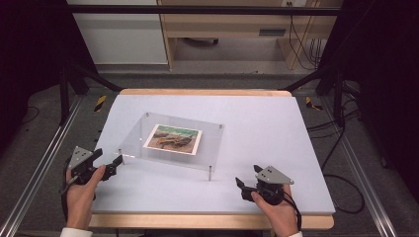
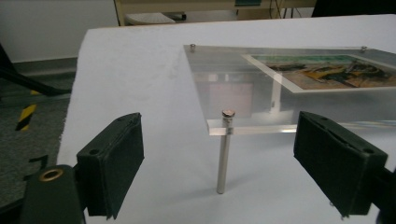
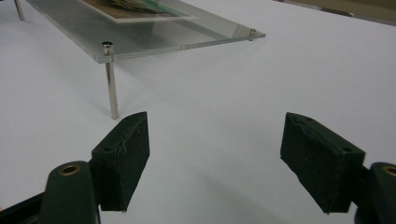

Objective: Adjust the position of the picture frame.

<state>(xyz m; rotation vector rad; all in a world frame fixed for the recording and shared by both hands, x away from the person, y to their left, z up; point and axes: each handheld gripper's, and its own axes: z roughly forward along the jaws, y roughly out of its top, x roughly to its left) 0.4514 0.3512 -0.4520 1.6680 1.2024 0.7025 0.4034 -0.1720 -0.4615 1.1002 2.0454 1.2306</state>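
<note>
Jaws of both grippers are spread wide, with nothing held between them. Beneath everything, a pale table [image 1: 276,128] is seen, and near its middle a clear acrylic frame [image 1: 212,148] is raised on slim metal legs. Sandwiched in that frame, a printed picture [image 1: 174,138] is displayed. Near the frame's front left corner leg [image 2: 223,154], the left gripper [image 1: 107,159] is held. Further off, the right gripper [image 1: 247,181] is kept apart from the frame.
</note>
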